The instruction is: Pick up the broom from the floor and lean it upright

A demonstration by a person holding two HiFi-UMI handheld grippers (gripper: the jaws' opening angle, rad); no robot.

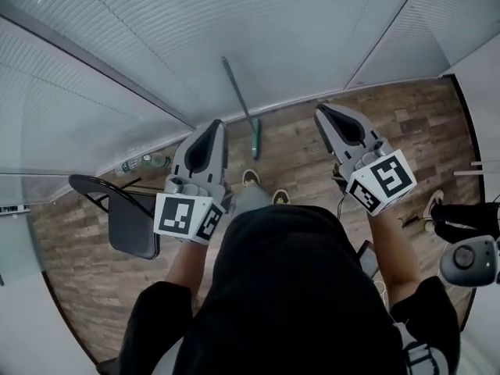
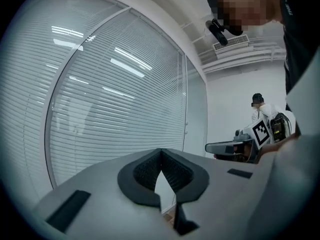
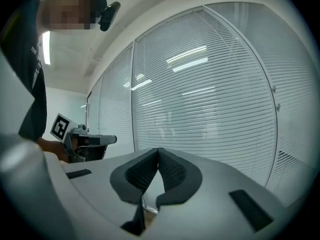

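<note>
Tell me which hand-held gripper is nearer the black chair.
The left hand-held gripper: the black chair stands right beside it, while the right hand-held gripper is across the person's body.

Black chair on wood floor, left side; bottle near it, by glass wall with blinds.

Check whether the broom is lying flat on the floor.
No, the broom stands leaning against the window wall, with its head down on the wooden floor.
</note>
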